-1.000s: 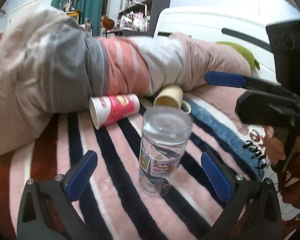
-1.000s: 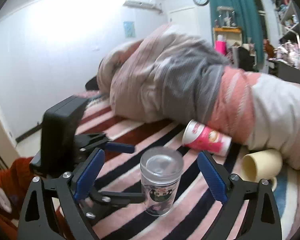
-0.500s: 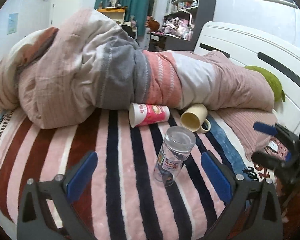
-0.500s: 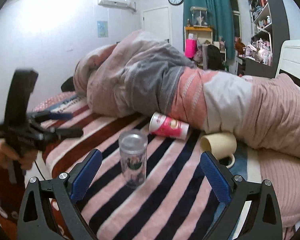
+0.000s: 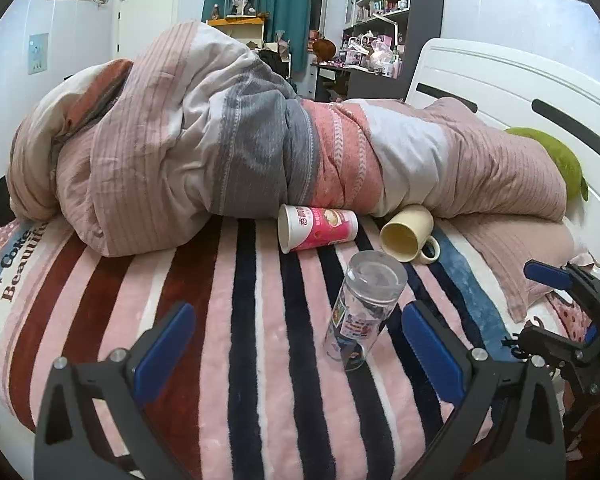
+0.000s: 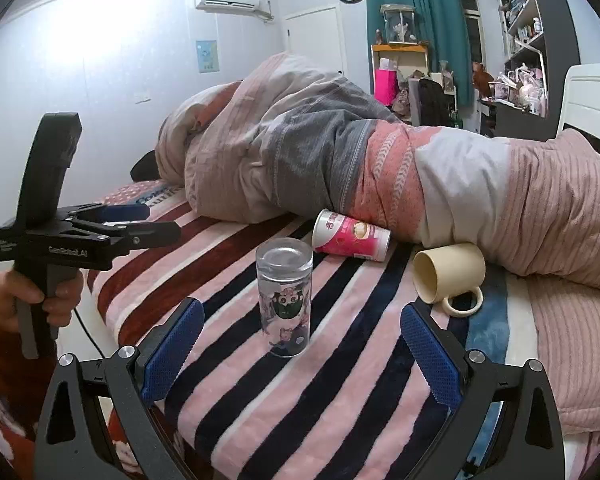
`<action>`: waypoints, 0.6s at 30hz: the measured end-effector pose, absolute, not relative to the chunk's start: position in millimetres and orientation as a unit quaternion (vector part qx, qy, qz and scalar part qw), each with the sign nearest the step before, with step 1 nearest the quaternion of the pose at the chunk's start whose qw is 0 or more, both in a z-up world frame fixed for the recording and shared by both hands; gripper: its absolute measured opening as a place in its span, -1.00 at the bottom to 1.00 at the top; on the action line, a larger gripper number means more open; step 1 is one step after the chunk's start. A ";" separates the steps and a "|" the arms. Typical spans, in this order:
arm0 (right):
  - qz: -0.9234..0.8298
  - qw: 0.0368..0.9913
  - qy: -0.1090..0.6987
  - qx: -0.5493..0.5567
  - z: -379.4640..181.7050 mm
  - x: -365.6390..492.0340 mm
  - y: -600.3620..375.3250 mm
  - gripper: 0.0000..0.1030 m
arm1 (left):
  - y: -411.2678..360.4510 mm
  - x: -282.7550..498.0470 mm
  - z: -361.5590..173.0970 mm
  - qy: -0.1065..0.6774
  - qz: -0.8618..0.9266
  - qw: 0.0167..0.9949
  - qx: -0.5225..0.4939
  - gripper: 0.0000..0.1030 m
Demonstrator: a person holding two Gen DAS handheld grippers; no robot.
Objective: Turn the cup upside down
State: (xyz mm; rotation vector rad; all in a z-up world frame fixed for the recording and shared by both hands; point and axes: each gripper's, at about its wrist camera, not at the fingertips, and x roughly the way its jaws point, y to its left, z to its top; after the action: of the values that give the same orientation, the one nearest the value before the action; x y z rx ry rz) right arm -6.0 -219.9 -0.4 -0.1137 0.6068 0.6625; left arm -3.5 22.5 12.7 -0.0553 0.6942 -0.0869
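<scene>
Three cups sat on the striped bed (image 5: 260, 340) in front of my hand-held grippers. The clear glass (image 5: 362, 312) (image 6: 285, 300) stood base up, near the bed's front edge, touching nothing else. Behind it the pink paper cup (image 5: 320, 229) (image 6: 352, 240) and the cream mug (image 5: 408, 233) (image 6: 448, 272) lay on their sides against the bunched duvet (image 5: 220, 152).

My left hand-held gripper (image 5: 298, 346) had its blue pads (image 5: 166, 346) spread wide and held nothing. My right hand-held gripper (image 6: 300, 354) was spread wide as well, empty, with the glass ahead between its fingers but apart from both.
</scene>
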 end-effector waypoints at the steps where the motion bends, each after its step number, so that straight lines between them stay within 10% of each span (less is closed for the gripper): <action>1: 0.319 0.899 0.293 -0.057 -1.3 -7.2 -219.6 0.92 | 22.4 -3.7 12.2 0.341 -0.044 0.939 -0.028 0.99; 18: 0.319 0.899 0.295 -0.049 -2.5 -8.1 -221.1 0.92 | 18.3 -4.7 12.3 0.342 -0.037 0.939 -0.020 0.99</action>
State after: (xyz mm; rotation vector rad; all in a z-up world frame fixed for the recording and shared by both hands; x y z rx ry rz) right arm -8.1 -221.1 -2.5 -0.1024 0.6108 0.6606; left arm -4.7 18.3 12.3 -0.0416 0.6977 -0.0754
